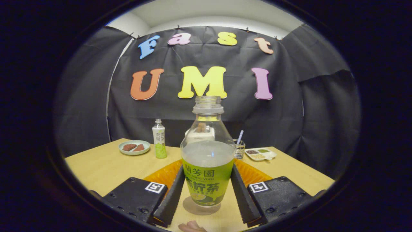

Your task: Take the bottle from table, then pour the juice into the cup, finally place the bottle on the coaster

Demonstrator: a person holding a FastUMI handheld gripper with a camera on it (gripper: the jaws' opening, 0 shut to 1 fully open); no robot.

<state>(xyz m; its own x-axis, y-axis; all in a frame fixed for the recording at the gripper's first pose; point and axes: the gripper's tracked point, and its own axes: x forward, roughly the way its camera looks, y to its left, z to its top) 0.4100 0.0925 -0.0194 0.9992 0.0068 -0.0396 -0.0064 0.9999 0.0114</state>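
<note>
The bottle (207, 151) stands upright and uncapped on the wooden table (96, 167), between the two fingers of the gripper (207, 193). Its base appears to rest on the tabletop, with a shadow just under it. The fingers lie against the label on both sides, the left one at 9 o'clock of the bottle and the right one at 3 o'clock, so the gripper holds the bottle at its lower half. Pale liquid fills the bottle to about the top of the label.

An orange coaster (164, 174) lies flat just behind the bottle, its rim showing at 10 o'clock and 2 o'clock of the fingers. Beyond it, at 1 o'clock, a clear cup (238, 149) with a straw stands near a small white tray (260, 154) of seeds. At 11 o'clock a second, smaller bottle (159, 139) stands upright, and further left a round plate (134, 147) holds two brown pieces near the table's far edge.

The tabletop at 9 o'clock is bare wood up to its left edge; the right edge runs close past the tray. A fingertip (192, 226) shows at 6 o'clock, below the bottle.
</note>
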